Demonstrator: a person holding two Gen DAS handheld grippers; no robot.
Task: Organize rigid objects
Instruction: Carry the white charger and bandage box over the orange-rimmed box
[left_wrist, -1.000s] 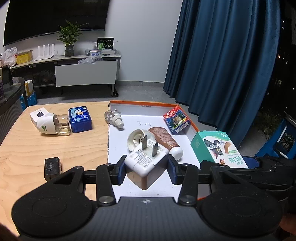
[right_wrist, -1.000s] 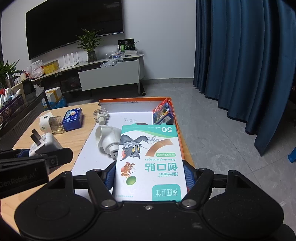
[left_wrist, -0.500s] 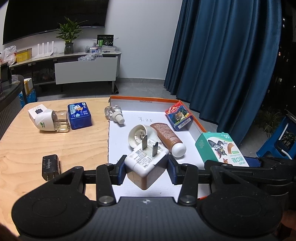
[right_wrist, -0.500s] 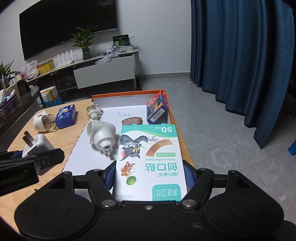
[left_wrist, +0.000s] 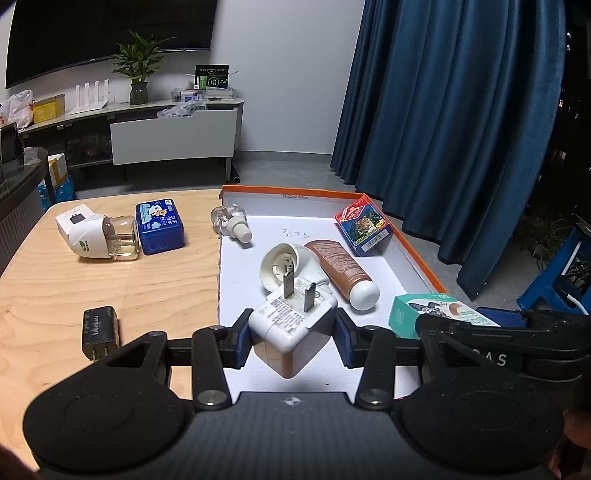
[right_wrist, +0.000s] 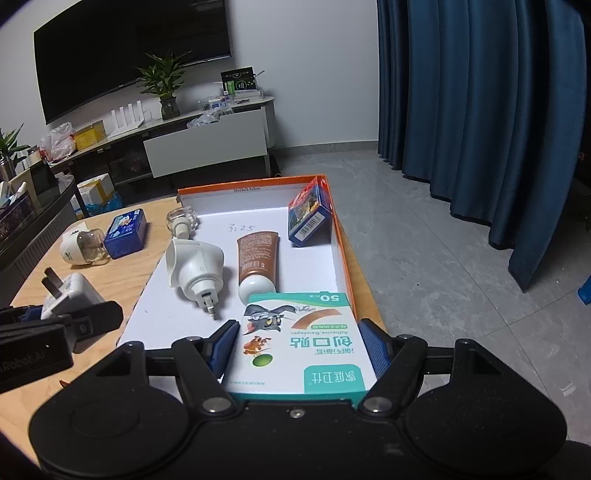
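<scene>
Left claw (left_wrist: 291, 339) clamped on white plug adapter (left_wrist: 291, 328), prongs up, over near end of orange-rimmed tray (left_wrist: 417, 254). Right claw (right_wrist: 299, 343) gripping bandage box (right_wrist: 295, 347) above tray's near right corner. Beyond, inside tray: white plug-in diffuser (right_wrist: 195, 269), brown tube (right_wrist: 256, 258), blue card box (right_wrist: 308, 218). On counter (left_wrist: 110, 284): black charger (left_wrist: 100, 330), blue tin (left_wrist: 159, 226).

I hold a white plug (left_wrist: 291, 328) up, prongs on top; my green bandage box (right_wrist: 299, 347) lies flat; a brown tube (right_wrist: 257, 260) lies in the orange tray (right_wrist: 345, 254).
</scene>
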